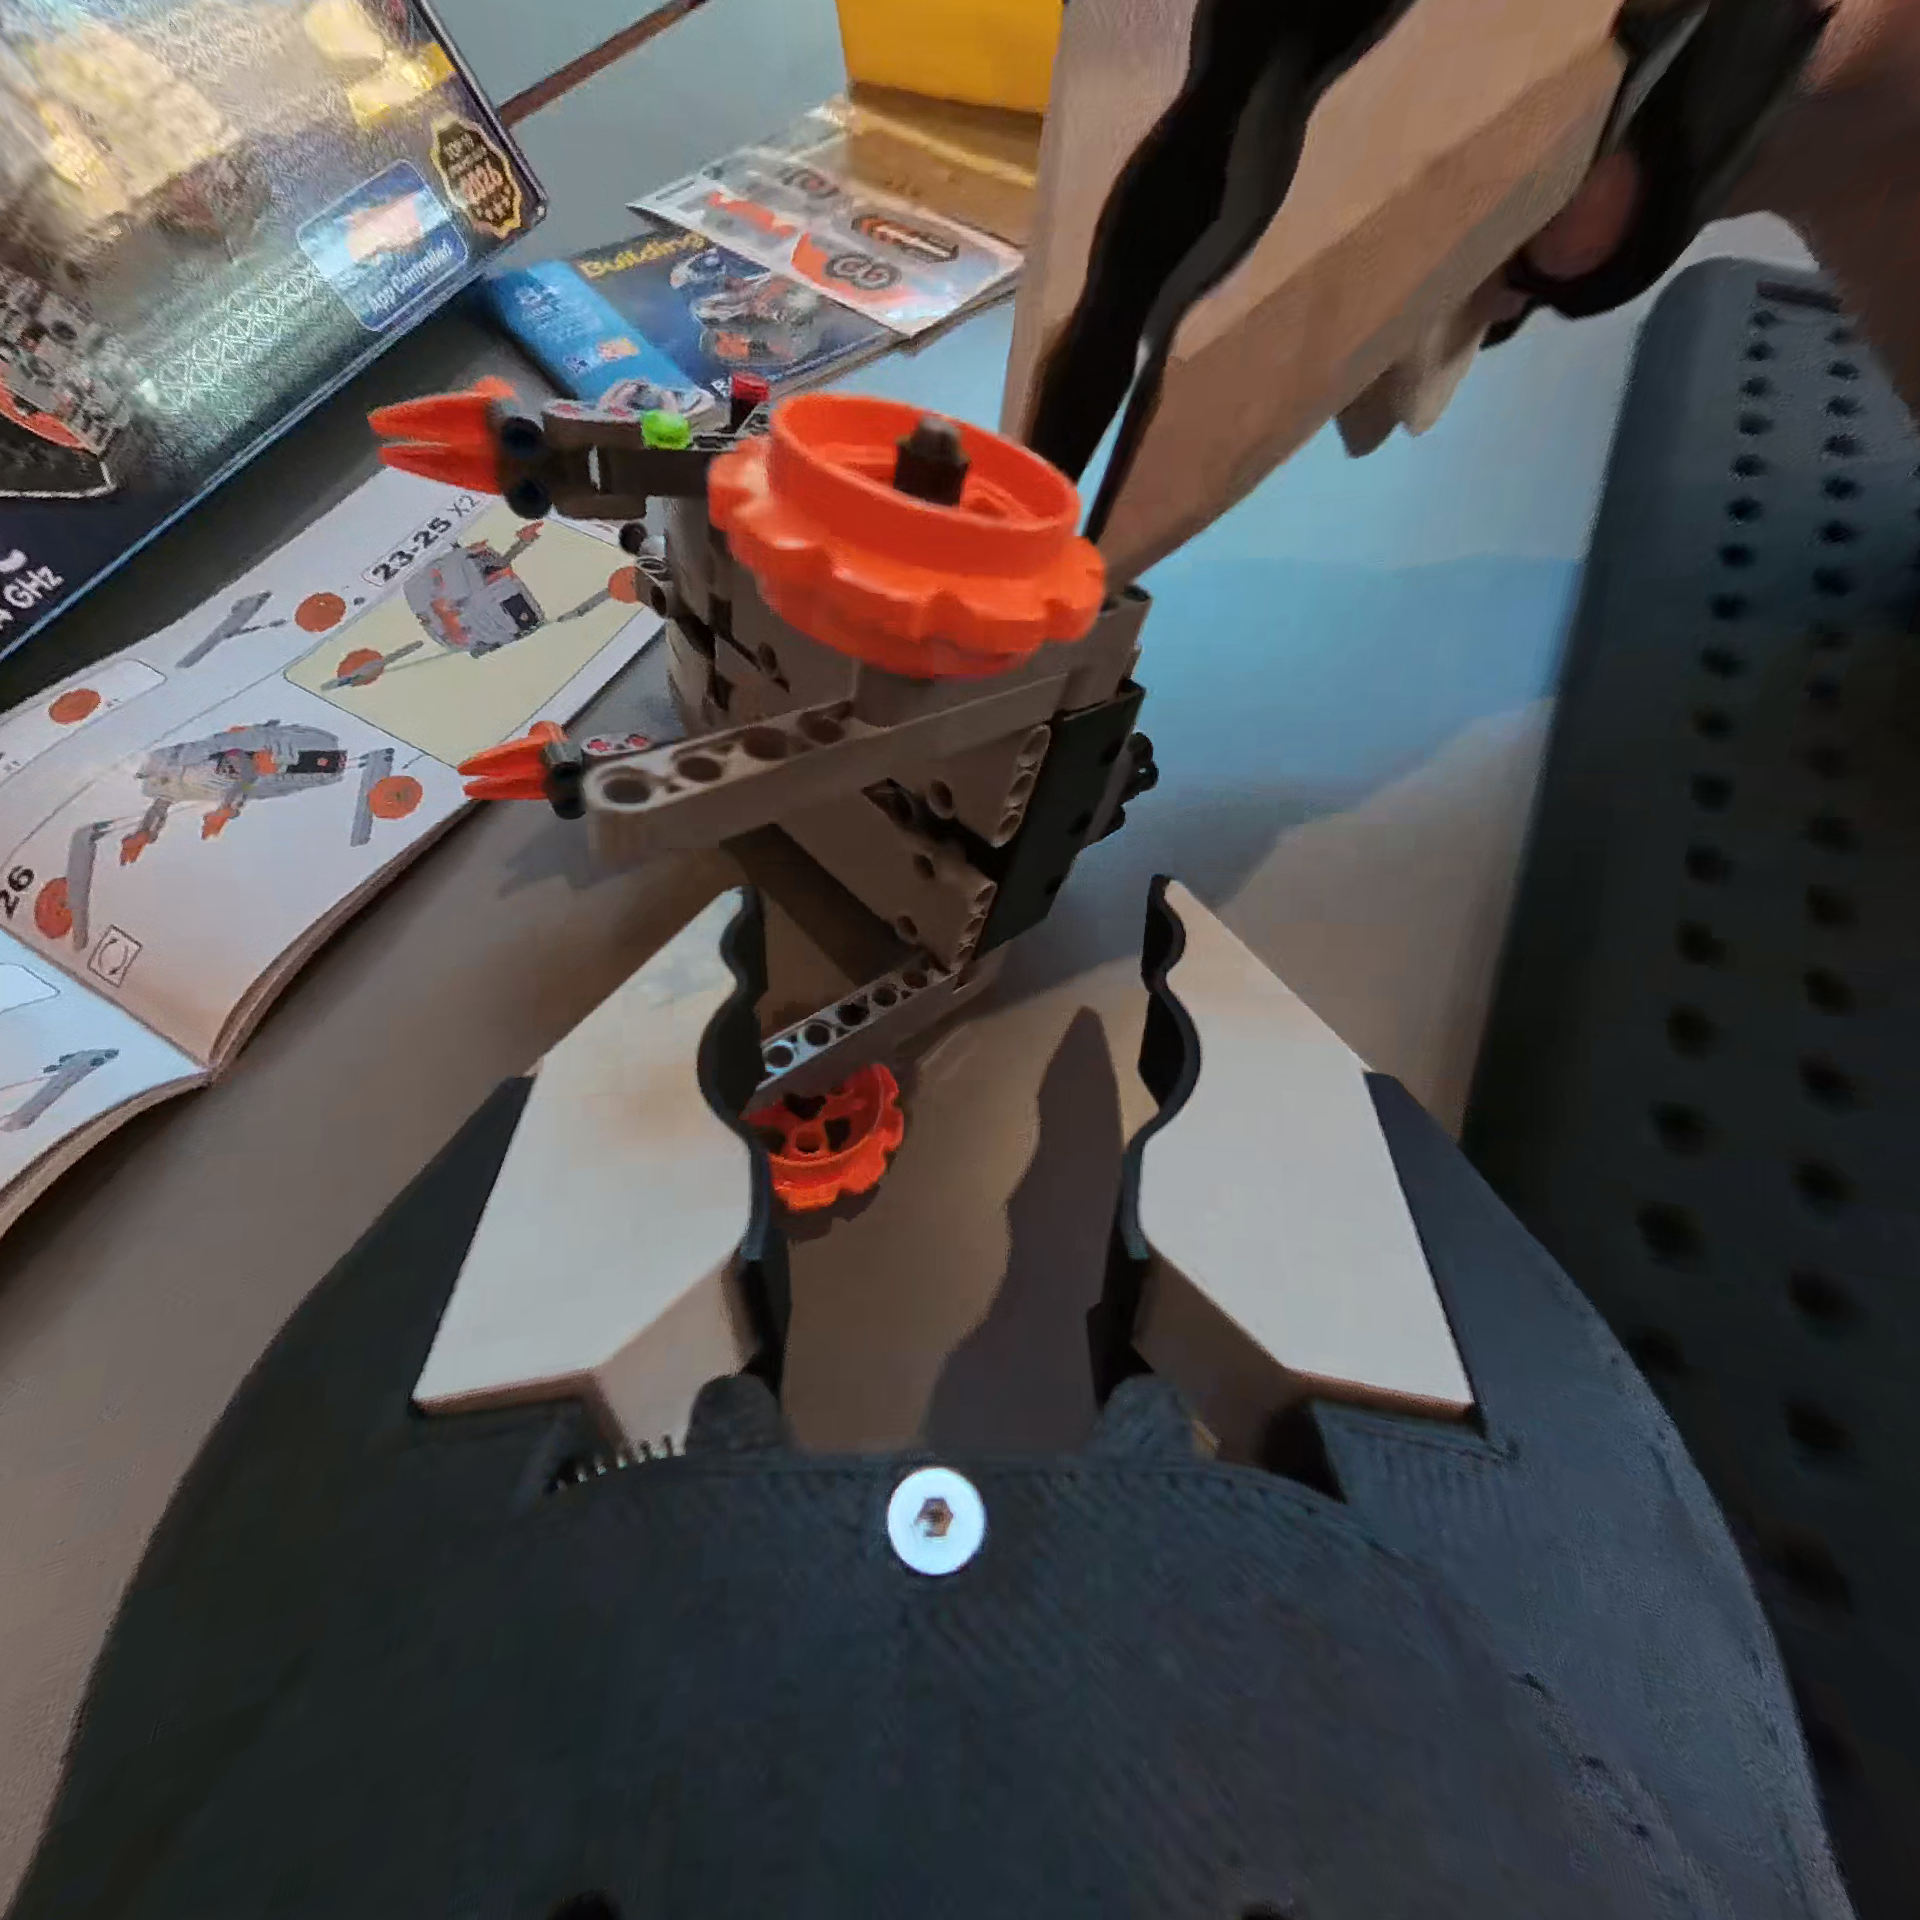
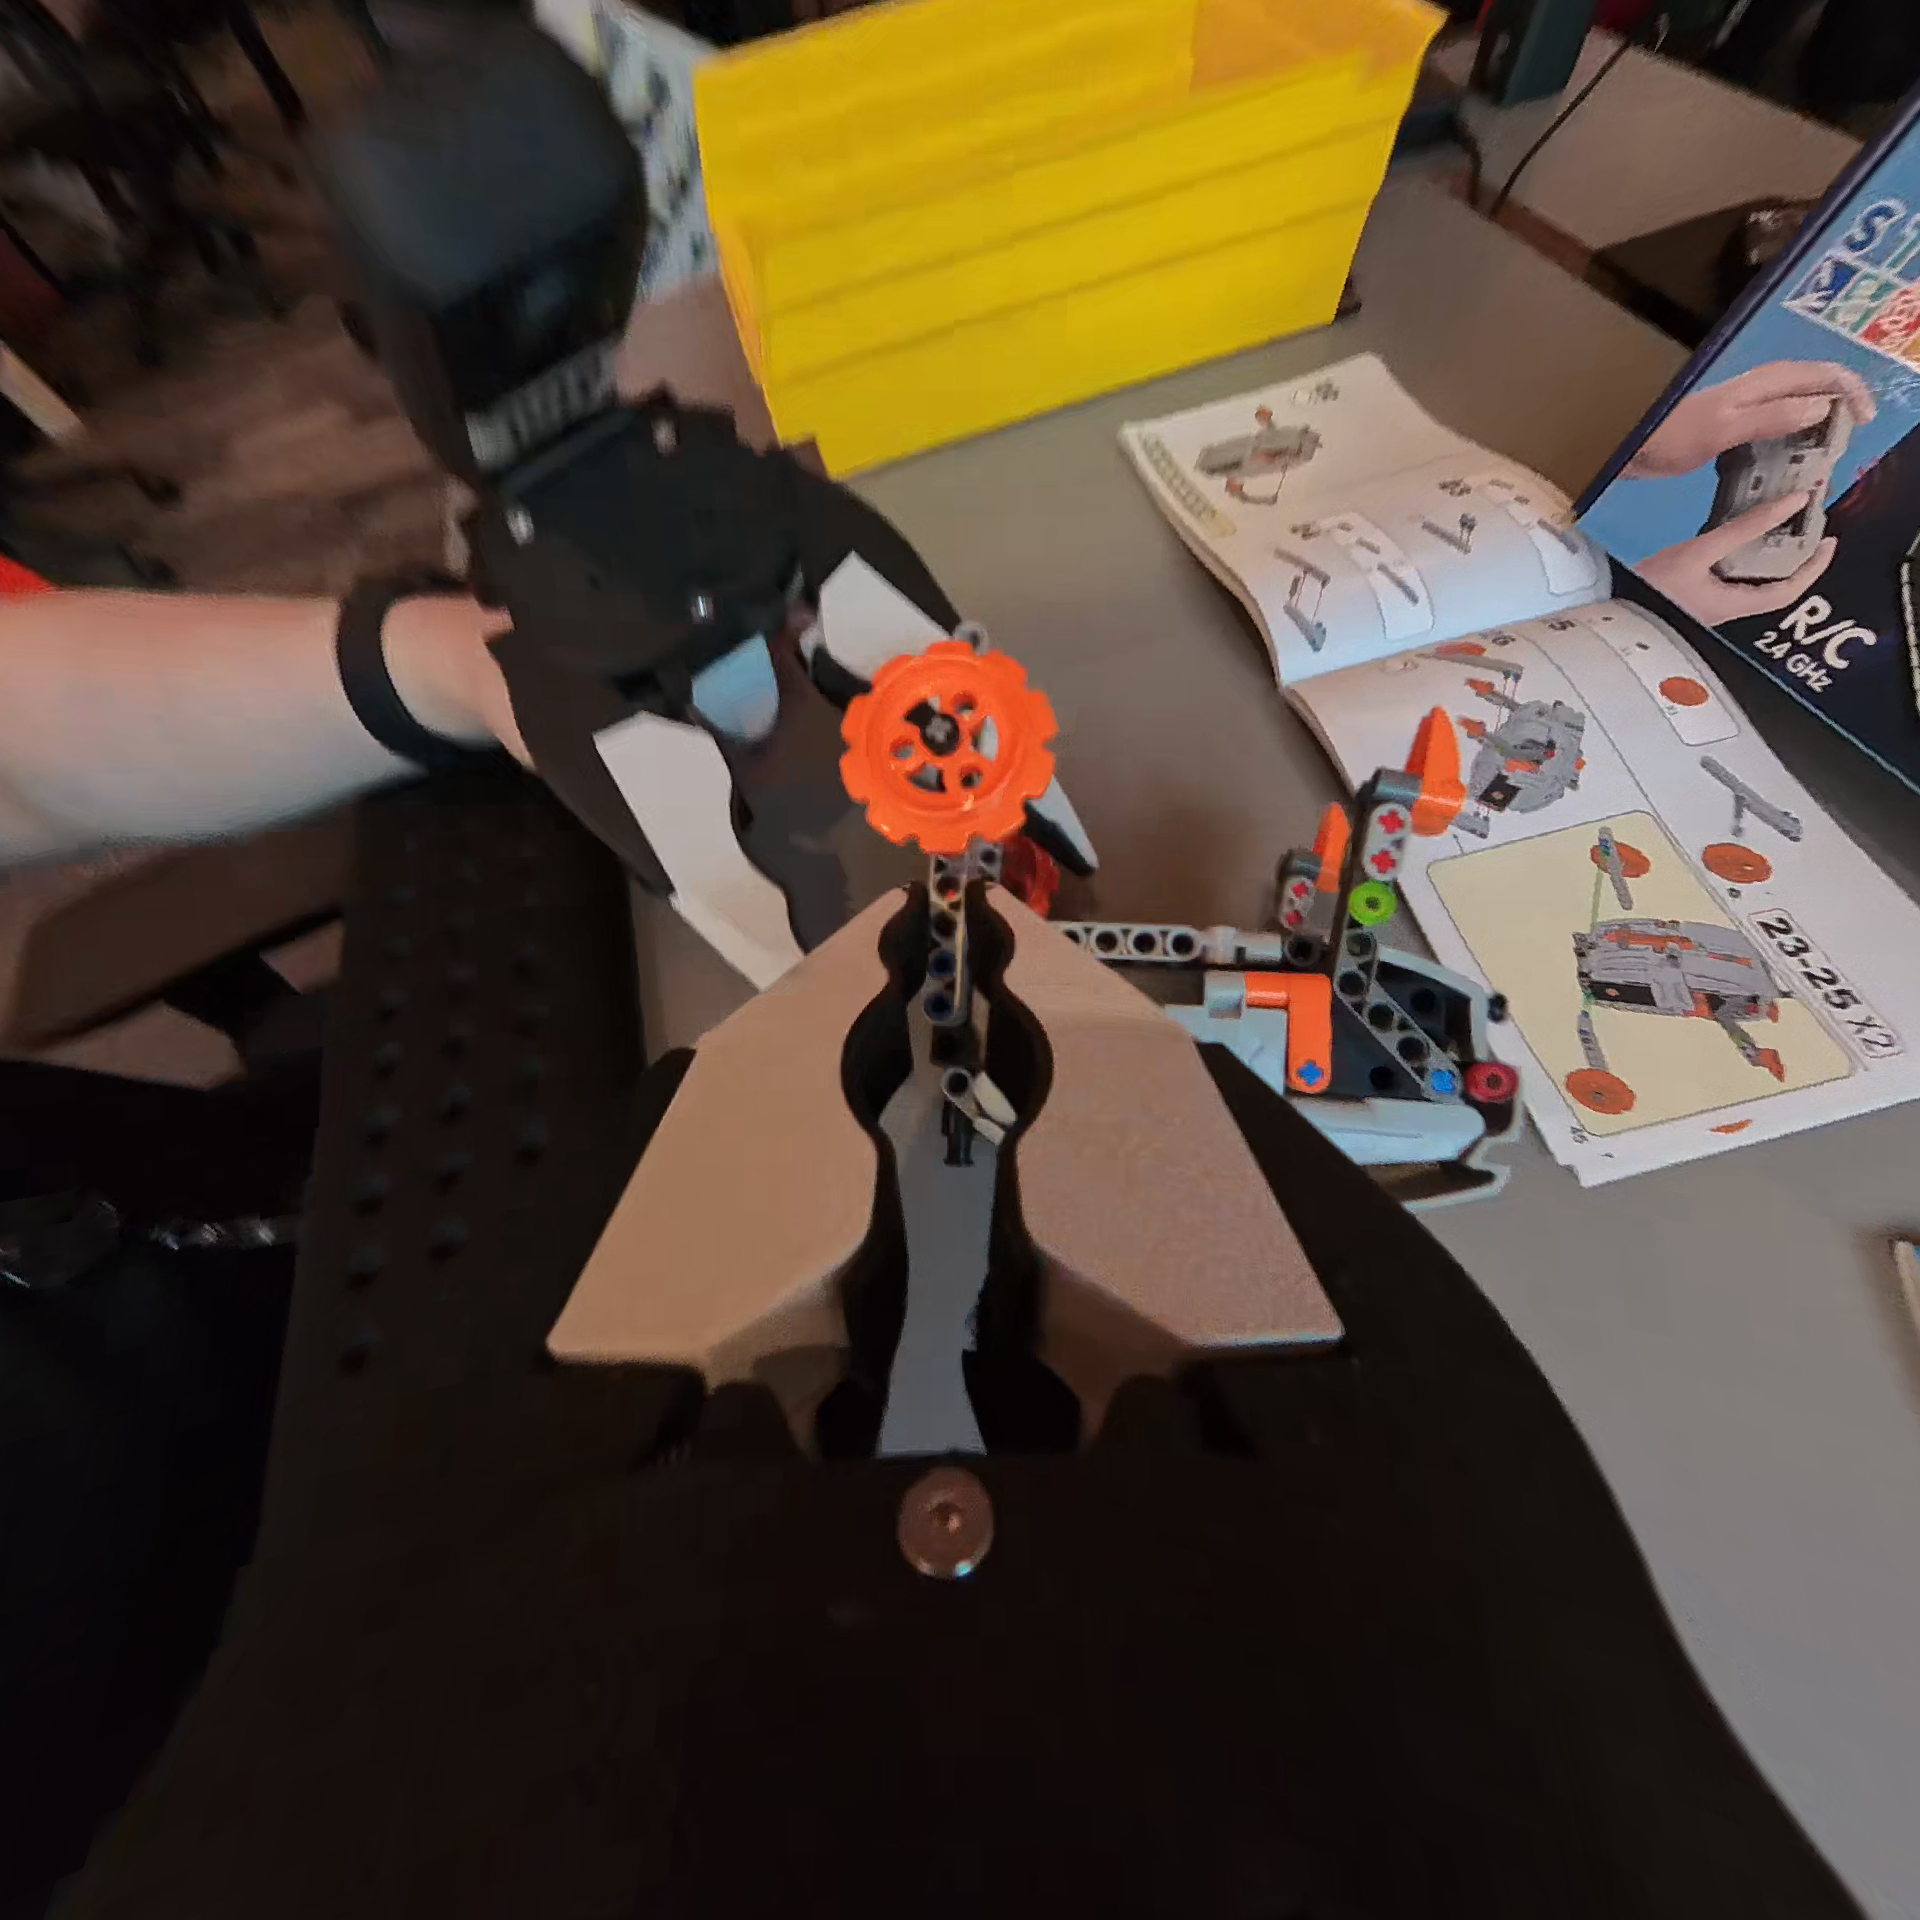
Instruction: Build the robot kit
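Spreading across both views is a grey table (image 2: 1662,1351) crowded with a building-set kit. A yellow bin (image 2: 1049,218) stands at the far edge, and the kit's blue box (image 2: 1787,436) is propped at one side. Between them an instruction booklet (image 2: 1621,831) lies open flat, pictures up, where it can be read while working. Beside the near edge is a black perforated panel (image 1: 1725,935), perhaps a chair back; blur makes that uncertain.

At the centre sits the grey and orange brick model (image 1: 831,790), a half-built vehicle with pointed orange claws.

The right gripper (image 2: 951,914) is closed to a narrow slit on a thin grey beam (image 2: 951,966), upright between its fingers. An orange toothed wheel (image 2: 948,746) tops the beam just past the fingertips. Gripping low on the beam leaves the wheel free.

The left gripper (image 1: 951,914) has its jaws well apart and clamps nothing. A lower orange wheel (image 1: 826,1138) and a grey beam of the model lie in the gap, close against one finger.

The left wrist view shows the model rising like a tower, hiding its base. Only the right wrist view shows the body resting on the table beside the booklet. It alone also shows a person's forearm (image 2: 208,707) holding the left gripper.
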Demonstrator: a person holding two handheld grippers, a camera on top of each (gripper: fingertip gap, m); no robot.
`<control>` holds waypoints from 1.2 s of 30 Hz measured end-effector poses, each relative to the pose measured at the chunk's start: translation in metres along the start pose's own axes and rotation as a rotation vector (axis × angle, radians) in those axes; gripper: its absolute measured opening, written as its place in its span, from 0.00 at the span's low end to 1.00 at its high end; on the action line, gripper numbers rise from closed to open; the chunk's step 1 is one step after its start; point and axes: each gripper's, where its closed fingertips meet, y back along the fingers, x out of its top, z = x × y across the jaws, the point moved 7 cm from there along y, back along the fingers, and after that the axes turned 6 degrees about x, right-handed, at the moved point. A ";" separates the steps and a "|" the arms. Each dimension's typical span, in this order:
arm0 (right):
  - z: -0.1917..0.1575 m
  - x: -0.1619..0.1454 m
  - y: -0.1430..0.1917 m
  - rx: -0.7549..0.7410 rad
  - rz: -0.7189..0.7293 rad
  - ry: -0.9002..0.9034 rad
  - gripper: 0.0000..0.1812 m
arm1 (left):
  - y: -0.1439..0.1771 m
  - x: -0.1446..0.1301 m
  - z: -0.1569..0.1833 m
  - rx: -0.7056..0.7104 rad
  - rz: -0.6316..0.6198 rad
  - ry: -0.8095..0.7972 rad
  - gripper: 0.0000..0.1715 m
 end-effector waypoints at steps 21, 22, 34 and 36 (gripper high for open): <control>-0.047 -0.025 0.000 -0.589 -0.232 1.046 0.52 | -0.023 0.010 0.011 -0.060 -0.119 0.188 0.26; -0.044 -0.028 -0.006 -0.592 -0.303 1.080 0.54 | -0.022 0.012 0.012 -0.087 -0.117 0.227 0.26; -0.027 -0.035 -0.032 -0.660 -0.424 1.151 0.50 | -0.010 0.010 0.012 -0.140 -0.089 0.280 0.26; -0.029 -0.035 -0.035 -0.654 -0.441 1.183 0.50 | -0.009 0.009 0.013 -0.161 -0.090 0.284 0.26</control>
